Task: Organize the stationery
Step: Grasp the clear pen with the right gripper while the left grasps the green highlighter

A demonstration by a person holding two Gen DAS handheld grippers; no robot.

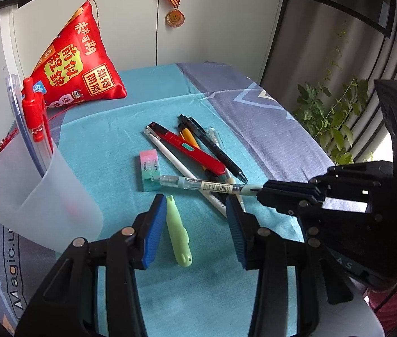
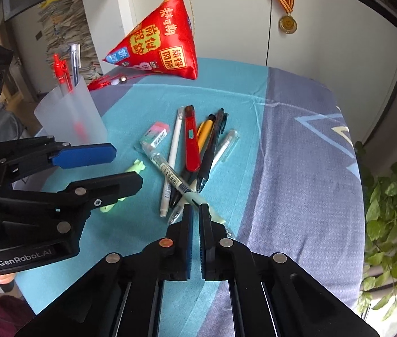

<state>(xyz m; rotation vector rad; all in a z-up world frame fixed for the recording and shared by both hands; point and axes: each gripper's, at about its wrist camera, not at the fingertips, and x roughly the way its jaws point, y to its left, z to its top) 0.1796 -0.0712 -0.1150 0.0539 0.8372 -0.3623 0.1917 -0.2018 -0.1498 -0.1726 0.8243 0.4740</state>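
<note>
Evidently the pick-up step is in hand: the right gripper has its fingers pressed together on the pale tip end of the clear gel pen, which lies at the near edge of the pen pile. It seems pinched, though the contact is partly hidden. The left gripper, fingers spread and empty, hovers over the green fish-shaped pen nearer than the pile. Next comes lifting the pen to the frosted cup, left of the pile.
</note>
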